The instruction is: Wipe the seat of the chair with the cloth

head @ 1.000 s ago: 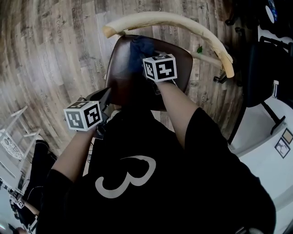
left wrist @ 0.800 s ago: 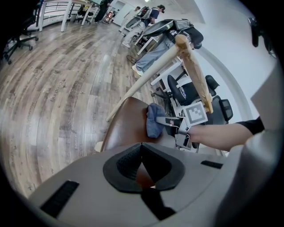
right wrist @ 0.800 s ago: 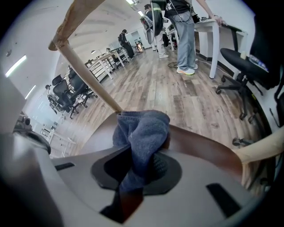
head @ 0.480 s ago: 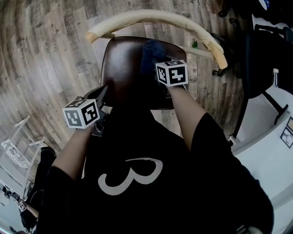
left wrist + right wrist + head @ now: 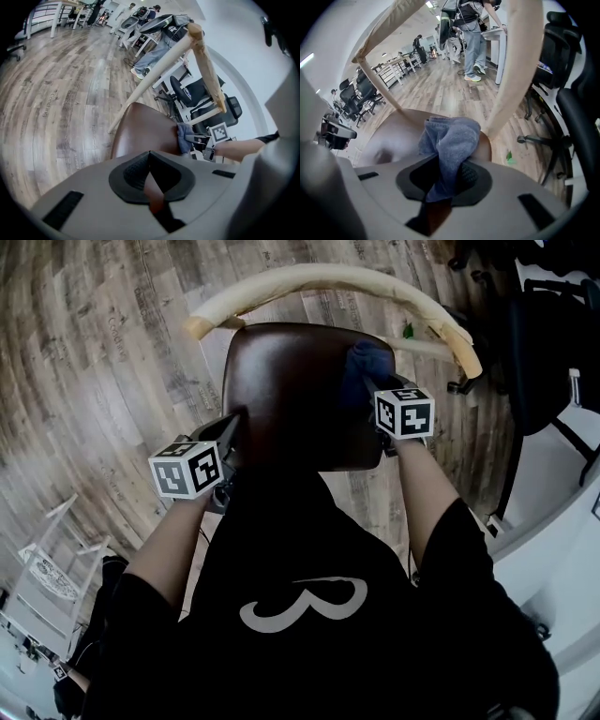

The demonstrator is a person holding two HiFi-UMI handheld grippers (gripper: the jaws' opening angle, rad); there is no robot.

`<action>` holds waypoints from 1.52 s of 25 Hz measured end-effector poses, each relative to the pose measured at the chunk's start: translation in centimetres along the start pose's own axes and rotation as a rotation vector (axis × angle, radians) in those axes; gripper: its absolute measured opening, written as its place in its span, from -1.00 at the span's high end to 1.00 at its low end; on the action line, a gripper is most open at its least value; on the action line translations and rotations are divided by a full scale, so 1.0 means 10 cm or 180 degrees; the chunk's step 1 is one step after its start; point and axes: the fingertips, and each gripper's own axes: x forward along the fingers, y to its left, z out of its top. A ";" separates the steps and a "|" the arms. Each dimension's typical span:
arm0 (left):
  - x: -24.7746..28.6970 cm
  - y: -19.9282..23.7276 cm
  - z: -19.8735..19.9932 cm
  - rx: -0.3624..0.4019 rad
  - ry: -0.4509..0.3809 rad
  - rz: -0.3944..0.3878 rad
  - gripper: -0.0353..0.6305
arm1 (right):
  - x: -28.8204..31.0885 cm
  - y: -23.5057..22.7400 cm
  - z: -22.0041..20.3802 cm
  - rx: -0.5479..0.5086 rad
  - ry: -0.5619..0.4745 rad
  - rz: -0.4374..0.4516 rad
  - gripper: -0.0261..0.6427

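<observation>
The chair's dark brown seat (image 5: 291, 390) lies below me, with its curved pale wooden backrest (image 5: 328, 279) arching over the far side. My right gripper (image 5: 373, 390) is shut on a blue-grey cloth (image 5: 366, 364), which rests on the seat's right rear part. In the right gripper view the cloth (image 5: 450, 138) bunches up between the jaws of my right gripper (image 5: 447, 166), over the seat (image 5: 389, 140). My left gripper (image 5: 232, 430) hovers at the seat's front left edge. Seen in its own view, the left gripper (image 5: 149, 155) is shut and holds nothing, with the seat (image 5: 140, 131) and cloth (image 5: 184, 137) beyond it.
Black office chairs (image 5: 544, 343) and a white desk (image 5: 562, 493) stand close on the right. A white rack (image 5: 47, 540) stands at the lower left. Wood-plank floor surrounds the chair. People (image 5: 471, 28) stand at desks far back.
My right gripper has dragged the cloth across the seat from the back middle towards the right side and nearer to me. The left gripper stays by the seat's front left edge.
</observation>
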 end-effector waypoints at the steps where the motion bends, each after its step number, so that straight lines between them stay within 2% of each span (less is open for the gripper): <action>1: 0.00 0.07 0.00 -0.0009 -0.0003 0.0051 0.85 | -0.02 -0.06 -0.03 0.0003 0.0008 -0.0042 0.69; 6: -0.09 0.37 -0.09 -0.0143 -0.0039 0.0164 0.85 | -0.16 -0.38 -0.21 0.0154 0.0073 -0.0305 0.69; 11: -0.16 0.63 -0.28 -0.0293 0.0057 0.0248 0.85 | -0.17 -0.42 -0.24 0.0213 0.0118 -0.0411 0.70; 15: -0.21 0.63 -0.29 -0.0307 0.0087 0.0187 0.85 | -0.22 -0.40 -0.21 0.0297 0.0086 -0.0596 0.70; 18: -0.23 0.56 -0.26 -0.0241 0.0117 0.0081 0.85 | -0.34 -0.28 -0.11 0.0366 -0.0113 -0.0598 0.70; 23: -0.31 0.52 -0.26 -0.0203 0.0113 -0.0044 0.85 | -0.47 0.24 0.14 0.0427 -0.0452 -0.0318 0.70; 28: -0.41 0.47 -0.29 -0.0245 0.0060 -0.0173 0.85 | -0.43 1.02 0.34 0.0342 -0.0618 0.0184 0.70; 34: -0.55 0.57 -0.47 -0.0272 0.0107 -0.0206 0.85 | -0.14 2.01 0.34 0.0202 -0.0538 0.0738 0.70; 38: -0.63 0.75 -0.66 -0.0255 0.0185 -0.0111 0.85 | 0.10 2.61 0.26 0.0123 -0.0385 0.1046 0.70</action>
